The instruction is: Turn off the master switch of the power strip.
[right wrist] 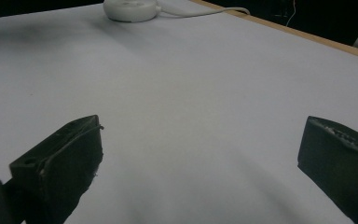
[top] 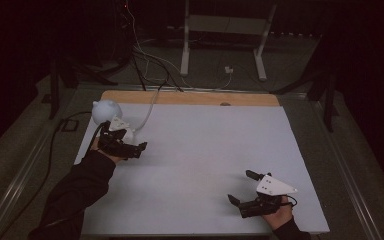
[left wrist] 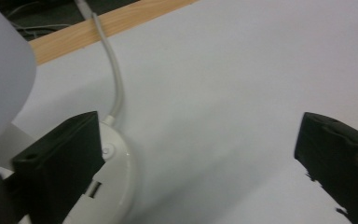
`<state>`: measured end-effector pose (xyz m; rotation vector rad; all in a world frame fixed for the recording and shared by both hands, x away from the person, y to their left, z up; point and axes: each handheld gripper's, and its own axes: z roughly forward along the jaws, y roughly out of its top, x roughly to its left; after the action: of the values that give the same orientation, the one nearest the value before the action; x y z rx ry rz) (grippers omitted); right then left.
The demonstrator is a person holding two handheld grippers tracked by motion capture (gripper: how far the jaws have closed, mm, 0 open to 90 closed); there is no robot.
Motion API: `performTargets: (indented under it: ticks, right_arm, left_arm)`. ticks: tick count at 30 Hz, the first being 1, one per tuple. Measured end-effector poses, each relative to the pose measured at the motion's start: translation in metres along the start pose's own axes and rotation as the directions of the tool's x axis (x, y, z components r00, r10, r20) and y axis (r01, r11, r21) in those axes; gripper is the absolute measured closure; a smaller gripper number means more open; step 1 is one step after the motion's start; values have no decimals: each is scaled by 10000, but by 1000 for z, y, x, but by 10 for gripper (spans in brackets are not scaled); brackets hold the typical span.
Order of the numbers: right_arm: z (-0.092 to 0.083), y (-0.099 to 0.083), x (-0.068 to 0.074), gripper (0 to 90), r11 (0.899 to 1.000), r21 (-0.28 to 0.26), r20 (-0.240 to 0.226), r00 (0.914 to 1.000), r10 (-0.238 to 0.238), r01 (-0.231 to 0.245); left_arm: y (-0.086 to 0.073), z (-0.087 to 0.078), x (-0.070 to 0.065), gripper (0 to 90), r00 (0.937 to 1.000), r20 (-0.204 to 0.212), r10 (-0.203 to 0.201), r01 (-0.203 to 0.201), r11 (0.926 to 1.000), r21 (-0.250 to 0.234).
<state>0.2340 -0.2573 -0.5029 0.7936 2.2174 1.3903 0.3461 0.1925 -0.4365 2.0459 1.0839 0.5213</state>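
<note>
Left hand-held gripper (left wrist: 200, 154), jaws wide apart, sits touching the small round white lamp base (left wrist: 114, 182), so one nudge could yank its thin white cord (left wrist: 116, 79) and tip it on the white worktop (left wrist: 242, 84).

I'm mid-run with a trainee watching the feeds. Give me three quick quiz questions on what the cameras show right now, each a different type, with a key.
1. True or false: the left gripper is shut on the lamp's round white base.
2. Multiple choice: the white cable from the lamp base runs toward
A. the wooden edge at the far side of the table
B. the right gripper
C. the near edge of the white table
3. Fill in: the lamp's white shade stands at the table's far ____ corner in the high view.

Key: 1 false, its fingers are apart beside the base; 2 A; 3 left.
</note>
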Motion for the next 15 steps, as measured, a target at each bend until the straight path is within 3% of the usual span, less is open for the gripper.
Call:
performTargets:
  ticks: [6, 12, 15]
  right_arm:
    - [0, 0, 0, 0, 10000, -24, 4, 10000, 12, -12]
    - [0, 0, 0, 0, 10000, -5, 0, 10000, -2, 2]
    - [1, 0, 1, 0, 10000, 14, 13, 10000, -5, 5]
  left_arm:
    - [-6, -15, -2, 3, 9984, 565, -97, 111, 9997, -237]
    - [-18, -28, -1, 3, 9882, 1510, -275, 359, 9979, -533]
    - [-26, -31, -3, 3, 9837, 1782, -232, 331, 9981, -525]
